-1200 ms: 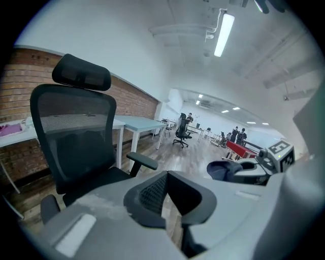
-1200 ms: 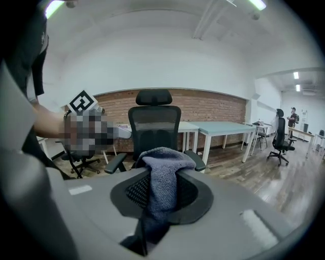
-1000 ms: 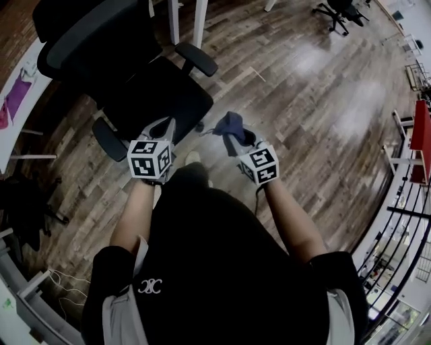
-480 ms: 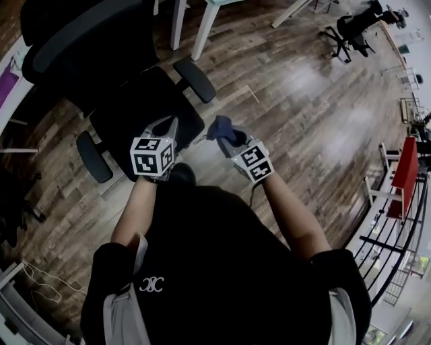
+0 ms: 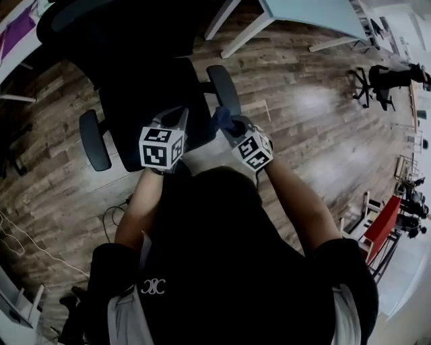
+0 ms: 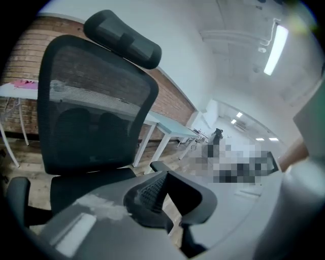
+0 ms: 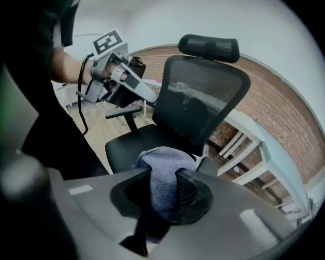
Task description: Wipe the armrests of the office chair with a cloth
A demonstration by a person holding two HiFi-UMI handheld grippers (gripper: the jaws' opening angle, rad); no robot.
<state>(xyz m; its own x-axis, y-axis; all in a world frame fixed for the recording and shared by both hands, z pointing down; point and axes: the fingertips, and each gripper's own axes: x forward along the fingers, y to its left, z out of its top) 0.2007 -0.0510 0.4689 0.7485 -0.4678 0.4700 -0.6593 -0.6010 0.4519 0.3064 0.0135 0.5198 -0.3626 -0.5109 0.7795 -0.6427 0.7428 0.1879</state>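
Cloth (image 7: 165, 158) clamped in right gripper (image 7: 162, 172) fingers, left gripper (image 6: 165, 174) fingers closed empty, office chair (image 6: 96, 117) before both, desk (image 5: 310, 12) beyond.

Blocked at 12 o'clock by the office chair (image 5: 155, 94): low seat, then tall mesh backrest (image 6: 96, 122) and headrest (image 6: 124, 35) behind. Open air above the seat. Right armrest (image 5: 224, 87) just ahead of the right claw (image 5: 227, 124), very close; touching or not, unclear. No room between that claw's jaws, filled by the cloth (image 7: 162, 177). Left armrest (image 5: 94, 139) at 9 o'clock of the left claw (image 5: 176, 116), apart, seat edge between. White surface legs (image 5: 232, 37) at 1 o'clock, beyond the chair. Wide open wooden floor (image 5: 303, 114) from 2 to 4 o'clock.
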